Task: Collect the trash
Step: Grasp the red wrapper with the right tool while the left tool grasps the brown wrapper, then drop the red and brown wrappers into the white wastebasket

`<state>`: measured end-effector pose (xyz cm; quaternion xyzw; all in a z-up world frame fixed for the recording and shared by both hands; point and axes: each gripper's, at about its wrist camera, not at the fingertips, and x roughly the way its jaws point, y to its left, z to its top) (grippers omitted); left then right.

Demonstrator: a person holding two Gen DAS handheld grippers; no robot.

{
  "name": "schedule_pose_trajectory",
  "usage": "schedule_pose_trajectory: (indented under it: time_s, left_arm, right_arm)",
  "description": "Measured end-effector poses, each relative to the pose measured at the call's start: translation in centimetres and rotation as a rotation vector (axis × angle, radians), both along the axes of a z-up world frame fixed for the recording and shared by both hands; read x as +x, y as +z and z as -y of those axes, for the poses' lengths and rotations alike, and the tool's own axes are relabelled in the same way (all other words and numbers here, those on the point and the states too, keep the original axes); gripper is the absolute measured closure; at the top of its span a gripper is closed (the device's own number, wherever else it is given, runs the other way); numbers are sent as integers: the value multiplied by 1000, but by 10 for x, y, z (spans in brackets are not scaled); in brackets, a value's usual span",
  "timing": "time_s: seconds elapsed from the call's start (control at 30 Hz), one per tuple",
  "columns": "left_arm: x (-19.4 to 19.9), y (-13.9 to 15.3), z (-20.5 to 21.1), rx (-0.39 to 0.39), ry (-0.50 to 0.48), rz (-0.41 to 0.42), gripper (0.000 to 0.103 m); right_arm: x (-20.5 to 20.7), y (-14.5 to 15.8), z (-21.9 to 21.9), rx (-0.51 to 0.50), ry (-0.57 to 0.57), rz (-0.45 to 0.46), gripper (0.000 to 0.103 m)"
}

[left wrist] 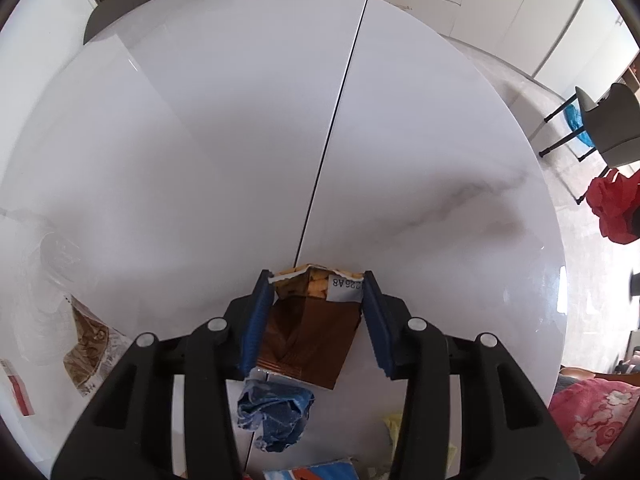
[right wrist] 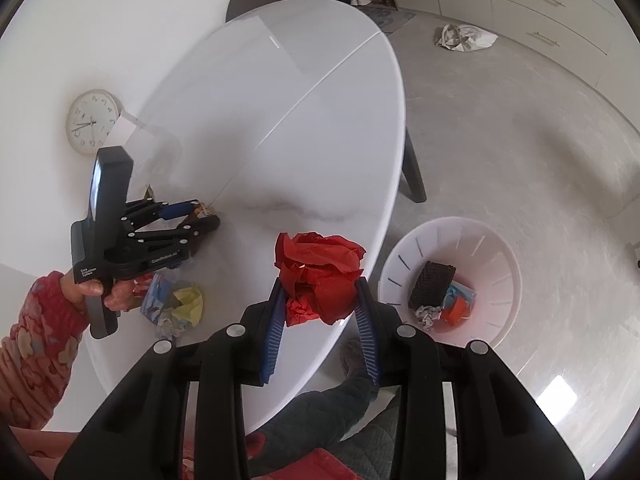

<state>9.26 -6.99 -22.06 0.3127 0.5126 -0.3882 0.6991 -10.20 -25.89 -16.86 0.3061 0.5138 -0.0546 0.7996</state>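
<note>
Left gripper point(left wrist: 316, 300): blue-padded fingers pinch a torn brown cardboard snack carton point(left wrist: 310, 330) standing on the glossy white oval table point(left wrist: 200, 128), with a crumpled blue foil wrapper point(left wrist: 276, 414) lying just beside it at 6 o'clock. Right gripper point(right wrist: 320, 312): fingers clamp a crumpled red paper wad point(right wrist: 318, 276) held over the table's edge. White slotted plastic waste basket point(right wrist: 400, 280): stands on the floor at 3 o'clock of the wad, holding a dark ribbed block point(right wrist: 432, 284) and mixed scraps.

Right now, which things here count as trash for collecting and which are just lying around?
Job:
red crumpled paper
brown carton
blue wrapper
yellow paper
white bin

Lying about:
wall clock
chair
white bag on the floor
</note>
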Motion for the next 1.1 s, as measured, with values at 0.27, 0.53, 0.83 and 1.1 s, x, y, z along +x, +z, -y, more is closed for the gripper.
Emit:
schedule_pose_trajectory:
  time_s: [0.27, 0.53, 0.83, 1.1]
  left_arm:
    - [-3, 48, 4, -115, 86, 14, 59]
    - [-43, 95, 37, -245, 128, -21, 59]
    - [-120, 76, 115, -218, 32, -123, 59]
    - [-152, 39, 156, -153, -25, -187, 59]
  right_arm:
    - [-32, -13, 39, -37, -82, -35, 68]
    - [-51, -102, 74, -12, -126, -206, 67]
    - [-60, -177, 78, 61, -112, -315, 43]
    - [-99, -128, 101, -31, -187, -266, 14]
